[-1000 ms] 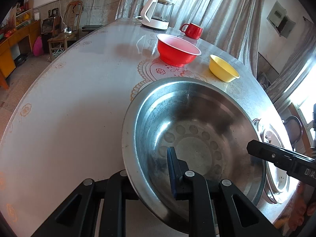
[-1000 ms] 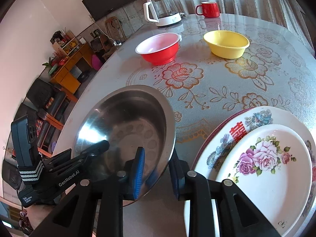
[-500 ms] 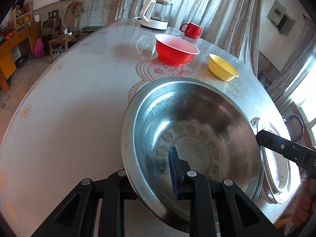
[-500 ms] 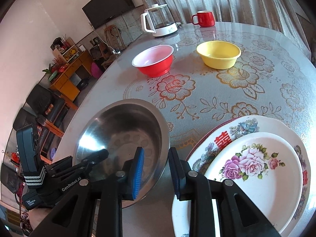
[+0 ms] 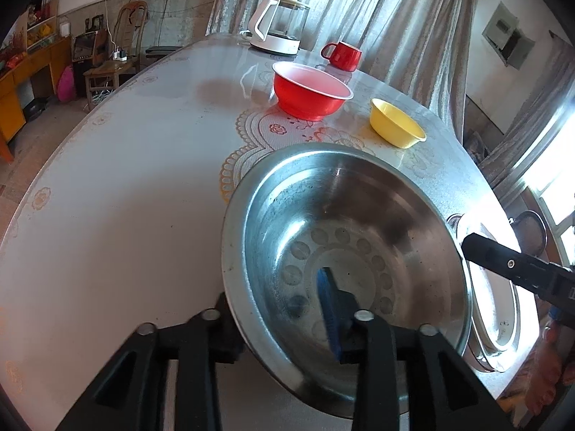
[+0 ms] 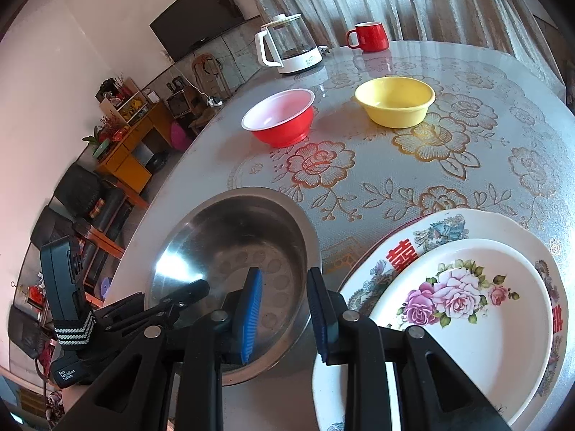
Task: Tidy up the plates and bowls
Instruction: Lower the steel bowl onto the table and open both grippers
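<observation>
Steel bowl point(image 5: 345, 251) rim freed: left tool point(image 5: 284, 319) opening, earlier clamped; right tool point(image 6: 284, 309) released, empty.

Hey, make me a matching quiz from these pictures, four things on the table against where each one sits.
Things:
1. steel bowl
2. floral plate
3. red mug
4. yellow bowl

Places:
A. stacked on a bigger plate
B. at the far edge, beside the kettle
C. near edge, left of the plates
D. mid-table, right of the red bowl

Pairs: 1-C, 2-A, 3-B, 4-D
</observation>
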Tool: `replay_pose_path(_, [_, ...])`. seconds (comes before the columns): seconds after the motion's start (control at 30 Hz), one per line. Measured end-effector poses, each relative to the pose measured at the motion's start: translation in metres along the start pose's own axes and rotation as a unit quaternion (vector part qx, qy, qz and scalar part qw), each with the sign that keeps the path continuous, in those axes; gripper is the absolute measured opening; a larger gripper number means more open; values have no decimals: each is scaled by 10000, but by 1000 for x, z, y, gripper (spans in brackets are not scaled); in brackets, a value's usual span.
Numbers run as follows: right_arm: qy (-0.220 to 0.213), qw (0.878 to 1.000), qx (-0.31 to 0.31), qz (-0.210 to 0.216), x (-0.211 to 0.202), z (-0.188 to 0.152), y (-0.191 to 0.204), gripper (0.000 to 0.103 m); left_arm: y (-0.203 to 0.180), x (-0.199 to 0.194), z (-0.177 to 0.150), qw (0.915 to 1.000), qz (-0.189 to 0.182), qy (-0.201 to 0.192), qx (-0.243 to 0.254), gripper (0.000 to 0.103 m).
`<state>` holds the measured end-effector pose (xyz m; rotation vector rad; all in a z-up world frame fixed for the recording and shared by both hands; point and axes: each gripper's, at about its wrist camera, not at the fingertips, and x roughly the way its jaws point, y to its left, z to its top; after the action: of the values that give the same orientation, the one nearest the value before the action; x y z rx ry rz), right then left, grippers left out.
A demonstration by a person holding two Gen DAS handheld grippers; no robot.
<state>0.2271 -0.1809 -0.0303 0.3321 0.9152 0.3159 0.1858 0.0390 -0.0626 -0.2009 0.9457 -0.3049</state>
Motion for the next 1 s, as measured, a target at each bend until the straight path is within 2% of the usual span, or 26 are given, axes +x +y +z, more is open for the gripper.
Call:
replay_pose_path(0.03, [0, 10000, 8, 16, -1, 0, 0, 26, 0, -5, 1, 9999, -21, -93, -63, 64])
replay_pose_path(0.17, [-28, 9999, 105, 81, -4, -1, -5, 26, -2, -23, 7, 9994, -5, -335, -28, 68])
replay_pose_path(0.23, [-59, 9999, 137, 59, -6, -1, -7, 26, -1, -29, 9, 9991, 58, -412, -60, 85])
replay_pose_path(0.3, [-82, 9998, 155, 62, -8, -1, -8, 26, 1, -32, 9, 9988, 67, -458, -184, 91])
replay_pose_path(0.4, [-84, 9998, 174, 41, -9, -1, -10, 26, 6, -31, 11, 9987, 25, -400, -300, 92])
replay_pose_path(0.5, [-42, 9999, 142, 11, -8, 2, -11, 26, 7, -27, 17, 9990, 188, -296, -283, 94])
replay_pose_path(0.63, [-90, 9998, 96, -136, -10, 15, -14, 35, 9, -24, 34, 9988, 337, -263, -240, 99])
replay_pose_path(0.77, [-133, 9990, -89, -420, -5, 40, -16, 37, 11, -25, 61, 9978, 536, -372, -126, 102])
replay_pose_path(1.0, [-190, 9985, 33, -504, 15, 100, -30, 42, 26, -10, 113, 9972, 614, -345, -264, 103])
